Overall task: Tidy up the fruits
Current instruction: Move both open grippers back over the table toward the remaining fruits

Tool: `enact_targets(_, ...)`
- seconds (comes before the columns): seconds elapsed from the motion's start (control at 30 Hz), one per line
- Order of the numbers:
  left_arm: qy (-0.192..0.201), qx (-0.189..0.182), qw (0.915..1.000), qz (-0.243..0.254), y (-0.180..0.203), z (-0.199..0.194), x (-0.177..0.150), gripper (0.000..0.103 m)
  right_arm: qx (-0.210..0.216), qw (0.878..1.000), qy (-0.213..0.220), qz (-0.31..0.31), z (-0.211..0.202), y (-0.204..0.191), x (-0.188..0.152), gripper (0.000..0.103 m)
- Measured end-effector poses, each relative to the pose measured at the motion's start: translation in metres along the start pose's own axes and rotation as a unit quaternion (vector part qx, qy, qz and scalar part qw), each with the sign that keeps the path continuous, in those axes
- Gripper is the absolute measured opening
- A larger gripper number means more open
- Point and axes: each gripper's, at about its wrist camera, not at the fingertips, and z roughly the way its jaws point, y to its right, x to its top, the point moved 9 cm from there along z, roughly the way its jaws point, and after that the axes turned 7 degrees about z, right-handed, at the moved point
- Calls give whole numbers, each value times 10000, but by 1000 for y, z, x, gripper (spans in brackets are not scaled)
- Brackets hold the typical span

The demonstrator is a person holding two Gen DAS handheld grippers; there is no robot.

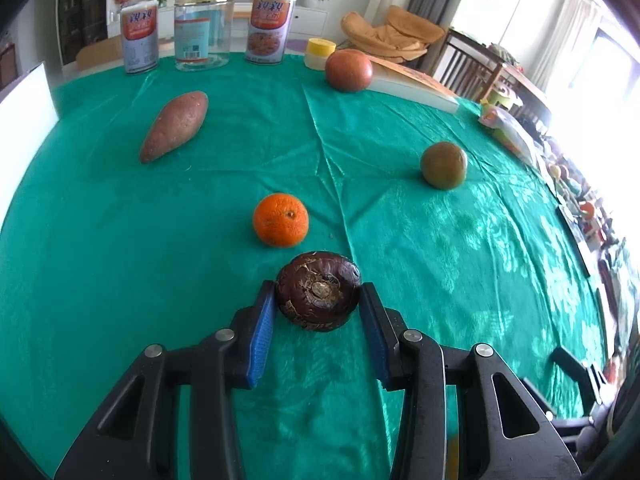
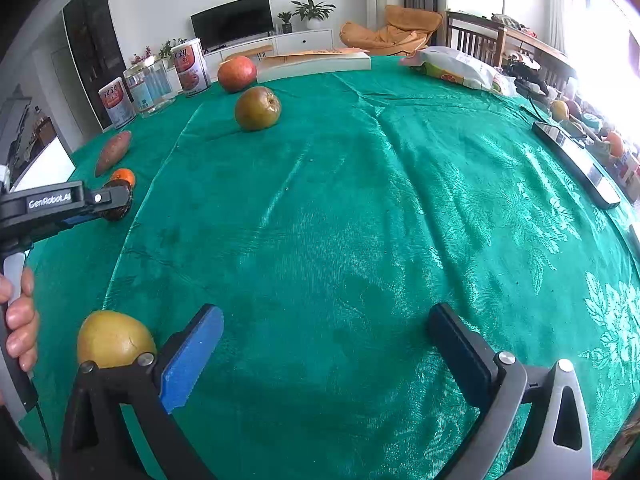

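My left gripper [image 1: 318, 294] has its blue pads on both sides of a dark brown water chestnut [image 1: 319, 291], which rests on the green tablecloth [image 1: 120, 240]; whether the pads press it is unclear. Beyond it lie an orange [image 1: 281, 220], a sweet potato [image 1: 175, 126], a green-brown apple [image 1: 443, 165] and a red apple [image 1: 349, 70]. My right gripper [image 2: 326, 334] is open and empty above bare cloth. A yellow pear [image 2: 114, 338] sits just left of its left finger. The right wrist view also shows the left gripper [image 2: 100, 204] at the chestnut, the green-brown apple [image 2: 257, 108] and the red apple [image 2: 237, 73].
Two cans [image 1: 140, 38] [image 1: 269, 28] and a glass jar [image 1: 203, 29] stand at the table's far edge, with a yellow-lidded tub [image 1: 319, 53] and a book [image 1: 416, 84]. A snack bag [image 2: 456, 66] and a dark remote [image 2: 576, 162] lie at the right.
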Motion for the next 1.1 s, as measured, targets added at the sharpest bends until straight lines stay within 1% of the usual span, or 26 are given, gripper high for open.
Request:
enact_targets(0.07, -90, -77, 9998, 187, -7, -15, -19, 42, -7, 10000, -2, -6, 0, 0, 0, 102)
enact_targets(0.13, -196, -54, 9992, 336, -19, -28, -39, 42, -14, 10000, -3, -10, 0, 1, 0, 102)
enact_targets(0.2, -247, -4, 9990, 383, -34, -40, -57, 43, -23, 10000, -7, -17, 0, 0, 0, 102)
enact_targets(0.33, -151, 272, 9987, 400, -59, -59, -75, 44, -49, 10000, -10, -32, 0, 0, 0, 102)
enact_targets(0.4, -98, 449, 9983, 362, -68, -62, -81, 51, -35, 10000, 1, -10, 0, 0, 0, 102)
enact_targets(0.43, -94, 494, 9982, 341, -71, -63, -85, 61, -14, 10000, 12, 13, -1, 1, 0, 102)
enact_targets(0.47, -78, 536, 9979, 344, -72, -62, -88, 69, 16, 10000, 28, 49, -1, 2, 0, 102)
enact_targets(0.5, -52, 579, 9976, 378, -72, -61, -90, 74, 52, 9999, 45, 95, -2, 3, 0, 102)
enact_targets(0.63, 59, 877, 9939, 671, -67, -55, -92, 82, 207, 9995, 99, 235, -4, 5, 2, 102)
enact_targets(0.67, 87, 929, 9934, 664, -68, -54, -92, 86, 222, 9994, 103, 247, -5, 5, 1, 102)
enact_targets(0.77, 128, 1066, 9933, 431, -76, -52, -91, 94, 328, 9988, 122, 344, -7, 6, 1, 102)
enact_targets(0.83, 103, 1106, 9930, 394, -79, -51, -91, 97, 492, 9971, 20, 575, -9, 10, 3, 102)
enact_targets(0.93, 81, 1118, 9930, 366, -80, -51, -91, 99, 880, 9920, -322, 841, -2, 6, 28, 102)
enact_targets(1.03, 67, 1136, 9929, 361, -81, -50, -92, 101, 1126, 9877, -829, 703, 24, -13, 69, 102)
enact_targets(1.1, 63, 1143, 9928, 359, -81, -50, -92, 102, 1161, 9861, -1052, 548, 47, -27, 100, 102)
